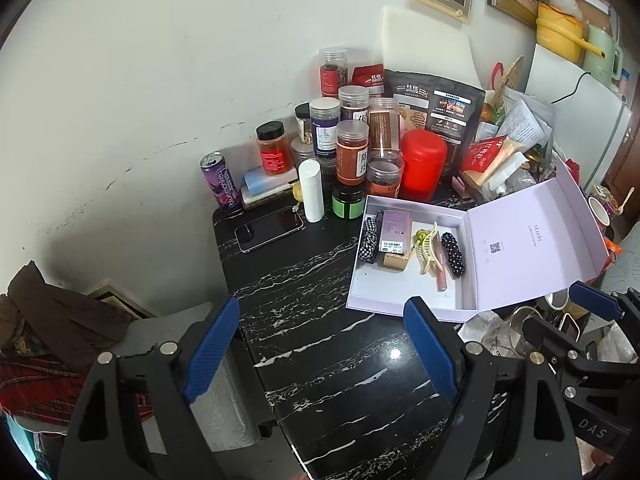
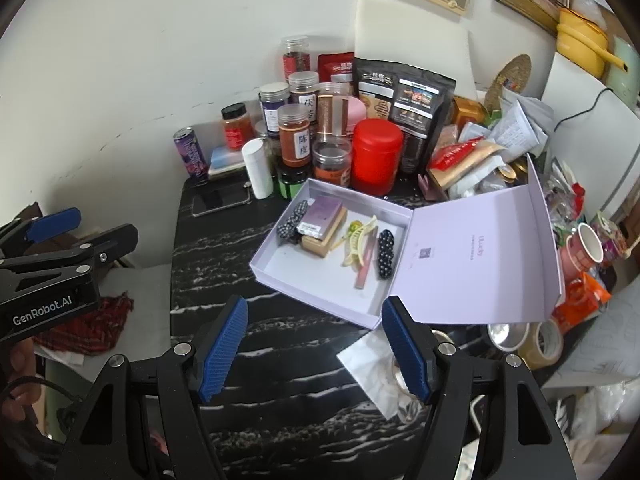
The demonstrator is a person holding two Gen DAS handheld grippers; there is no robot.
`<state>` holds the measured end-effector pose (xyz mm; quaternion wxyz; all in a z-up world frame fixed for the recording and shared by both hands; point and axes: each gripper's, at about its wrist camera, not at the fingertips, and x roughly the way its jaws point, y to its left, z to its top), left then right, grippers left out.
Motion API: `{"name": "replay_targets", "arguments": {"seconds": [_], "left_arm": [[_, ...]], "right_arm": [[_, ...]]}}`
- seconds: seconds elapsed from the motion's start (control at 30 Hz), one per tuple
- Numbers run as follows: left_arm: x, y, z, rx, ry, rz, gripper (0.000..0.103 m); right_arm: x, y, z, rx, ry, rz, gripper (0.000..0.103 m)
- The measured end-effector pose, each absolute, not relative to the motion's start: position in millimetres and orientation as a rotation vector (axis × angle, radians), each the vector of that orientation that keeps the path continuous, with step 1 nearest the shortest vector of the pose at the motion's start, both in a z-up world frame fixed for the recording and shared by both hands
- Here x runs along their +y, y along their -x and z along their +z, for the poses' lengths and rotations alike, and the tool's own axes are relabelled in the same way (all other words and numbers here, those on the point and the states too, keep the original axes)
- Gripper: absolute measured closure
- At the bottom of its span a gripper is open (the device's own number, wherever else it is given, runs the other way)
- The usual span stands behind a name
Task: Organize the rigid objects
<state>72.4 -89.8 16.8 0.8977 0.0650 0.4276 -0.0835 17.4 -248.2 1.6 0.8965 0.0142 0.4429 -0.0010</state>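
While both hand-held tools hover over the black white-veined marble tabletop (image 1: 320,320), the left gripper (image 1: 324,356) and right gripper (image 2: 316,348) stand wide apart, holding nothing. Centre-right of each frame: shallow lilac cardboard box (image 2: 320,284), hinged lid laid open, containing a cream plastic claw clip (image 2: 360,246), pink slim tube (image 2: 366,264), purple carton (image 2: 320,216) and beaded black barrettes (image 2: 386,254). Clip judged light, stiff, brittle; best pinched across its spine.

"GenRobot.AI" on left tongs (image 2: 56,236), "陈皮" on jar (image 2: 295,136)
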Motion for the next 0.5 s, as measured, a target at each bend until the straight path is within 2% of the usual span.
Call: {"name": "replay_targets", "arguments": {"seconds": [0.5], "left_arm": [[-91.1,-67.4,18.9,0.881,-0.141,-0.177,0.018]], "right_arm": [[-246.1,-13.0,1.9,0.920,-0.024,0.001,0.033]]}}
